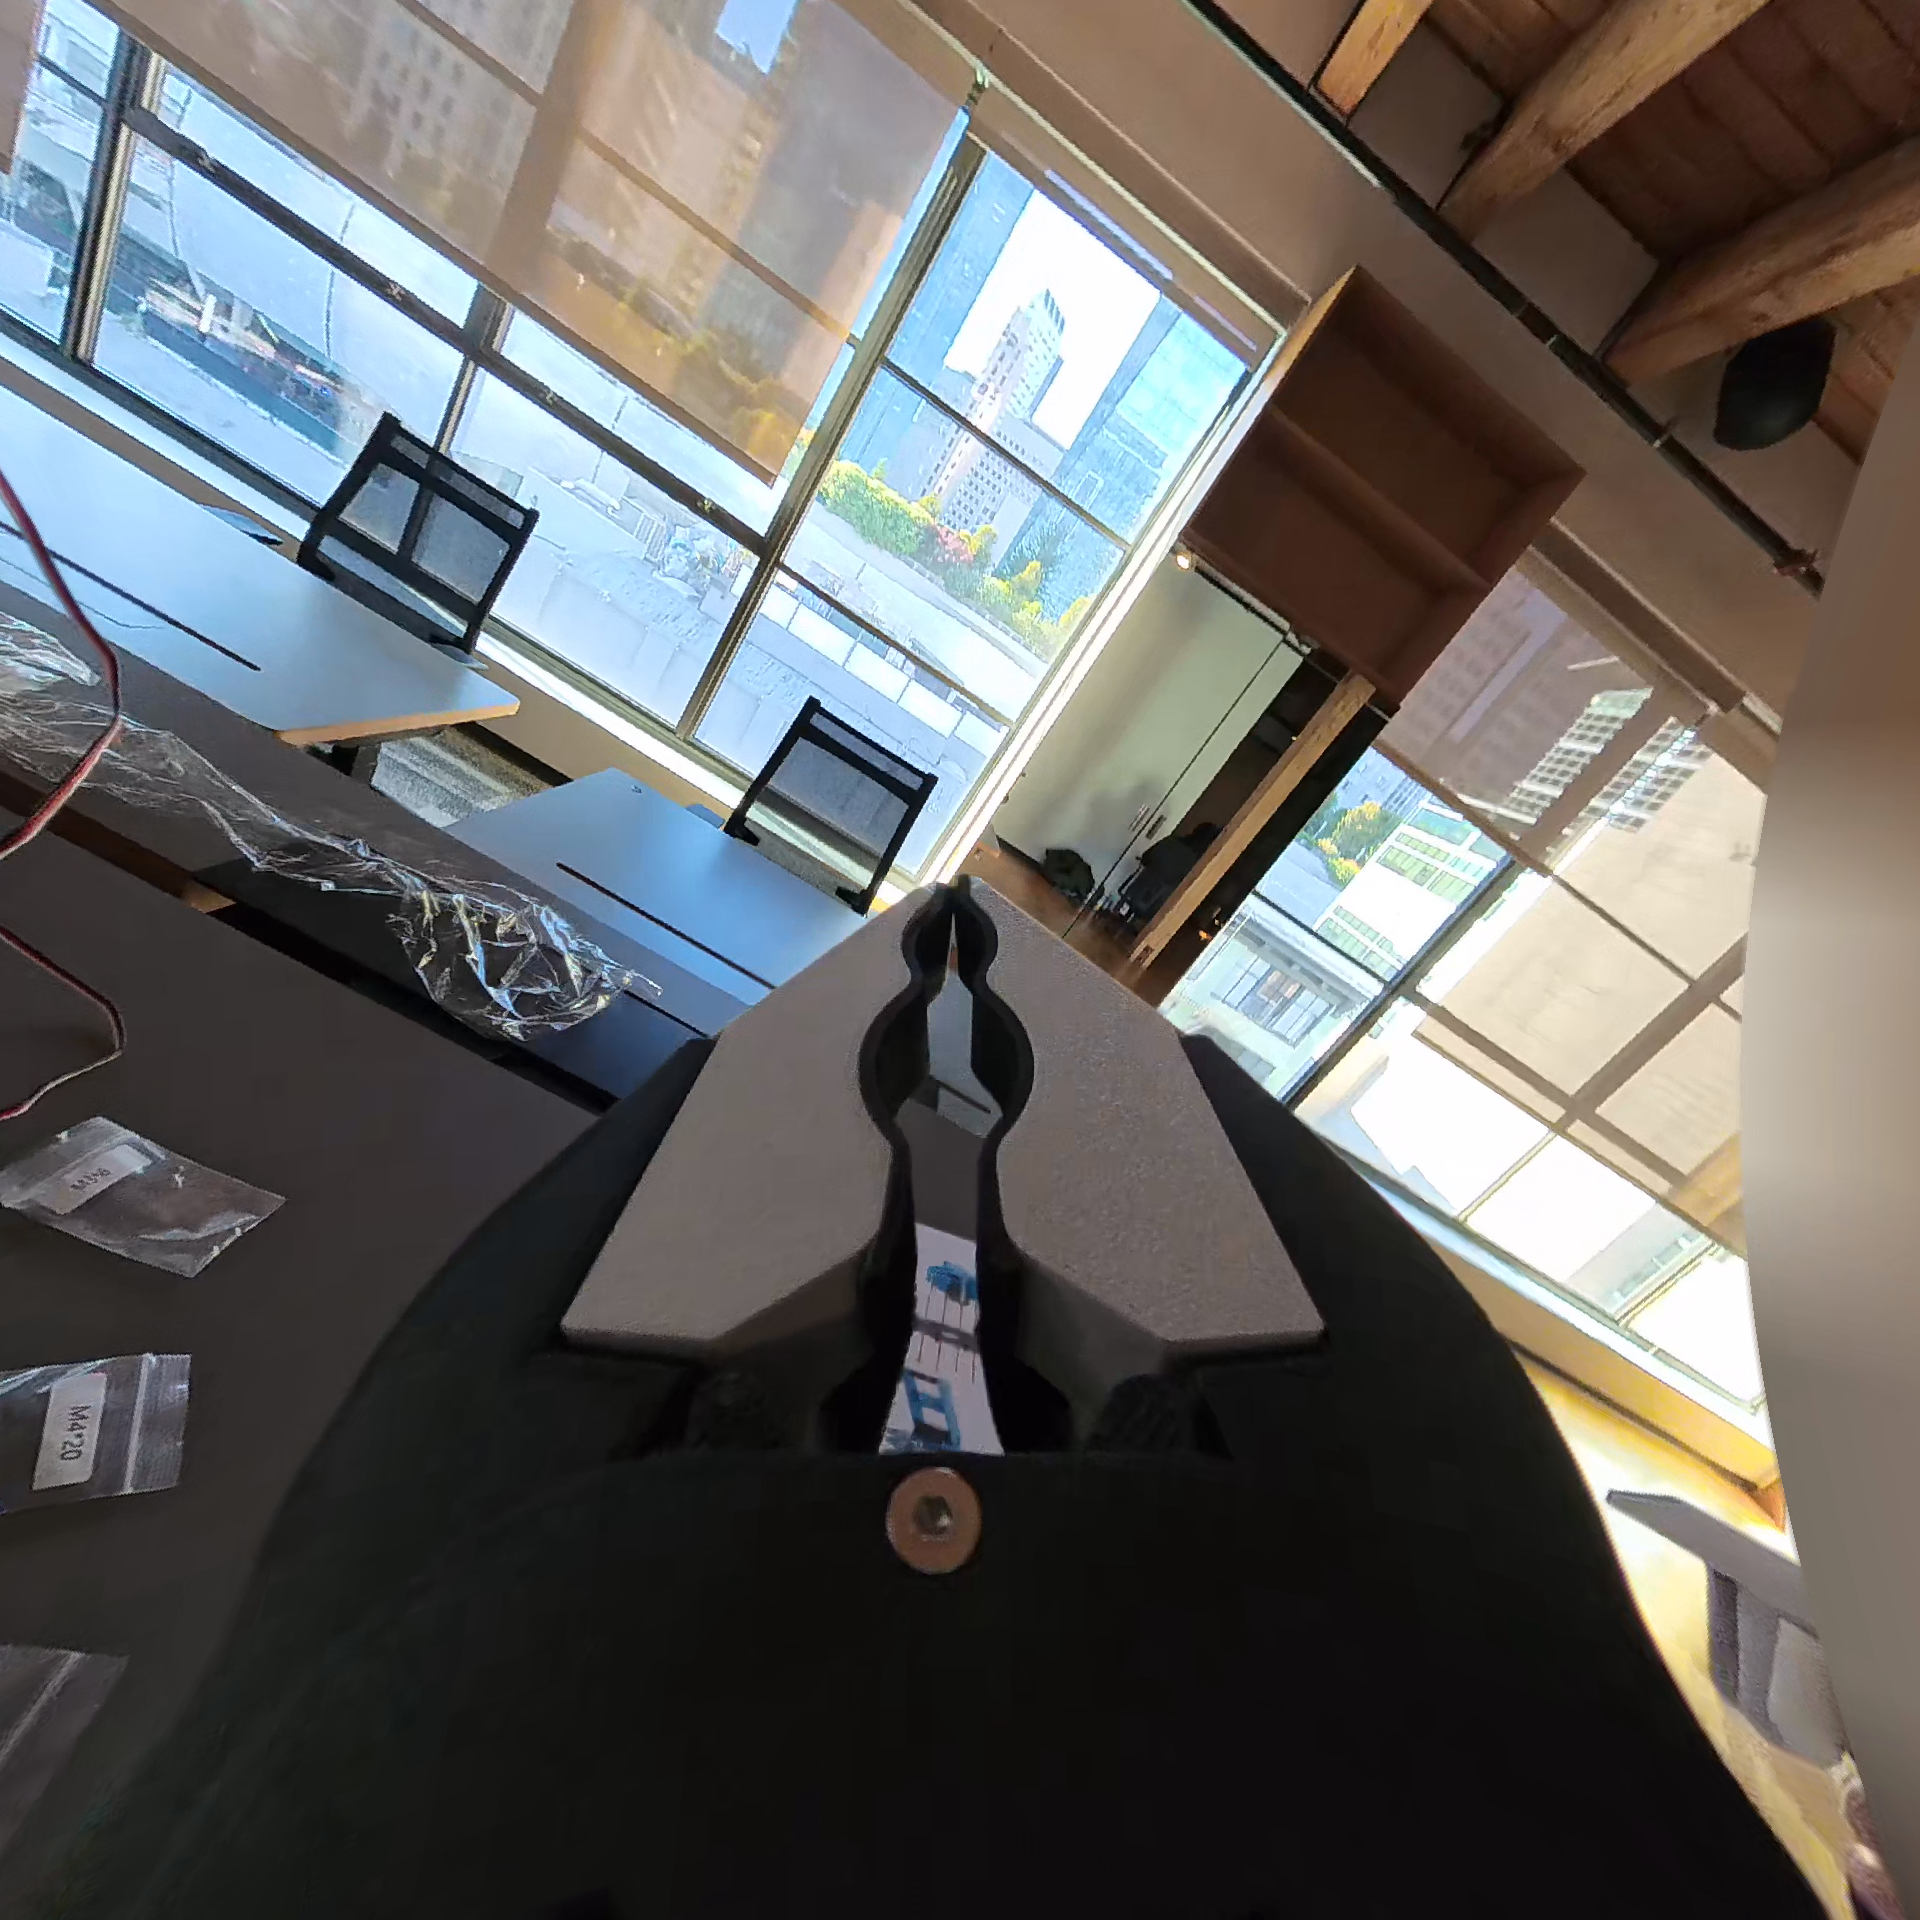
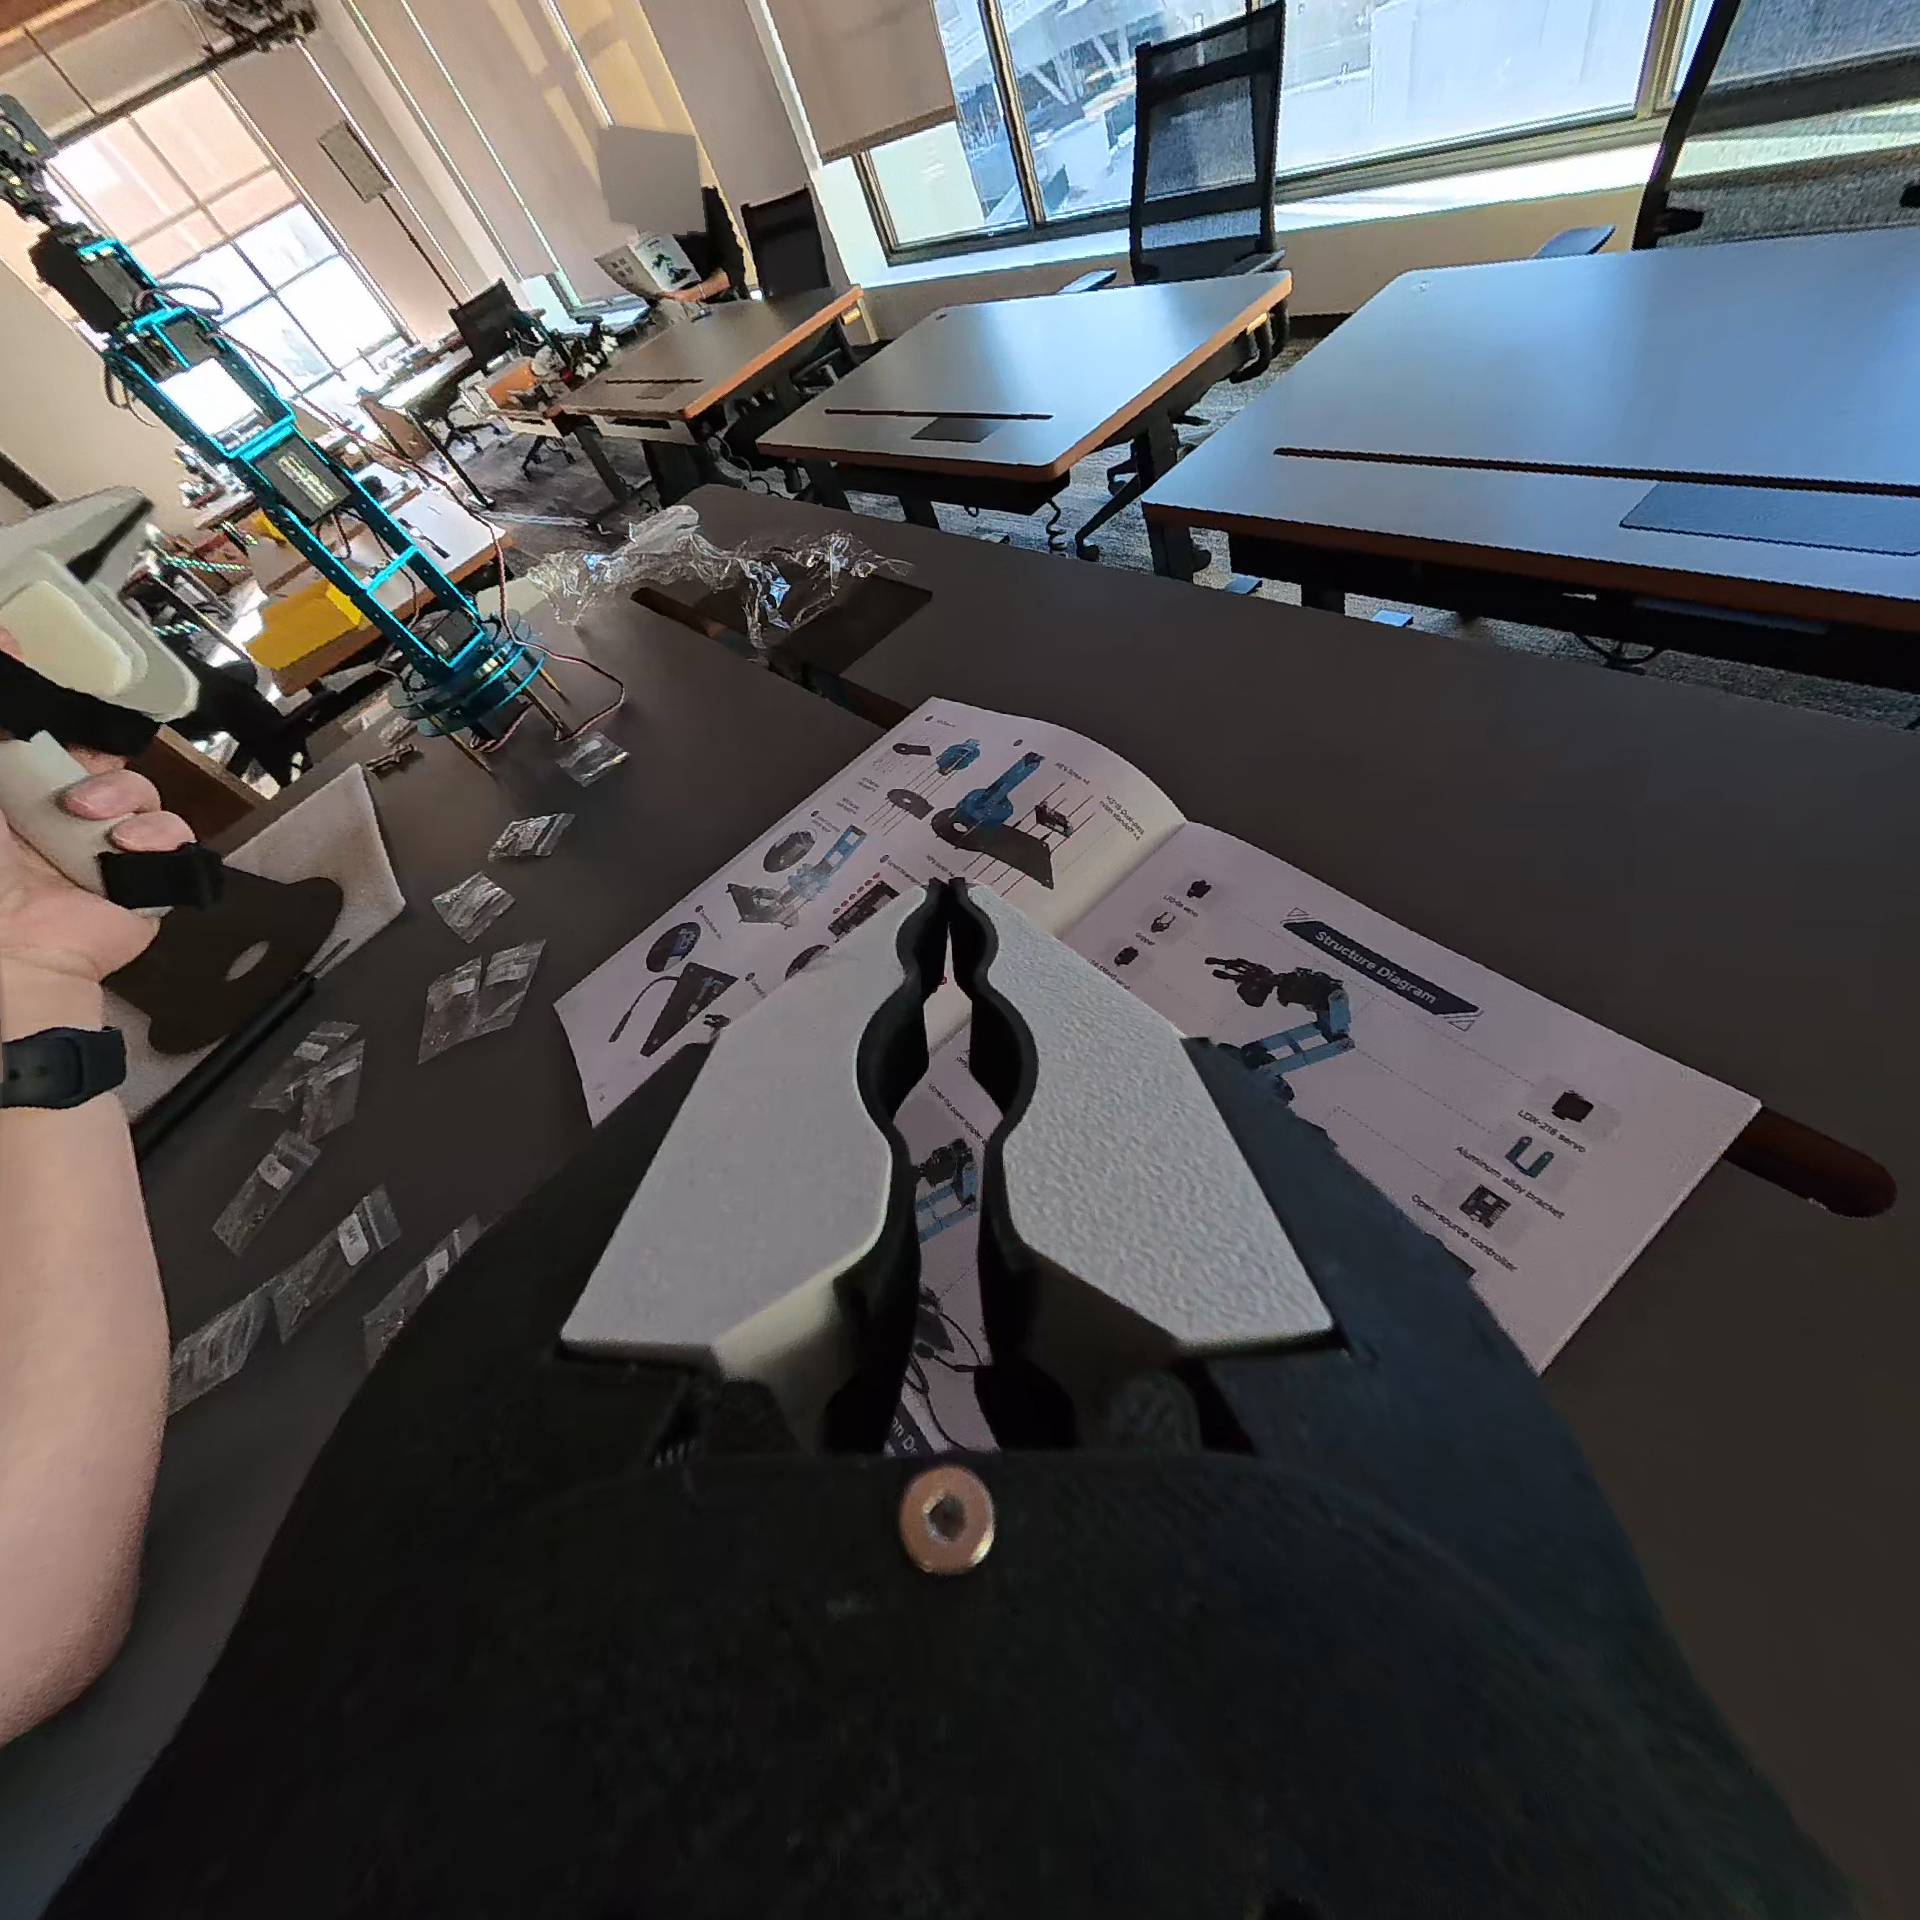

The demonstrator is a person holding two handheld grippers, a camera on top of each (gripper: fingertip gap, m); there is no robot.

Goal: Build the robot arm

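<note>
While tipped up toward the windows (image 1: 644,436), shows the left gripper (image 1: 951,904) with tips pressed together and nothing pinched (just a sliver of blue print showing through the gap lower down). Off to its left on the dark table (image 1: 312,1091): crumpled wrap (image 1: 488,956), a red wire (image 1: 104,675) and a few little labelled bags (image 1: 135,1195).

Over on the right wrist view, same deal for the right gripper (image 2: 951,899): tips closed on each other, empty, sitting over an open booklet (image 2: 1351,1039) that lies flat on the table, one corner past the edge. Can't tell whether touching the page or just above it.

Left of the booklet, lots more bags scattered about, then a white foam pad (image 2: 343,831) with a black plate (image 2: 229,966) lying on it. Farther back, a blue robot arm (image 2: 281,468) standing upright, with the wrap just beside its base. At far left, a hand (image 2: 52,914) wrapped round the left gripper's handle, raised above the foam pad and well apart from the booklet.
</note>
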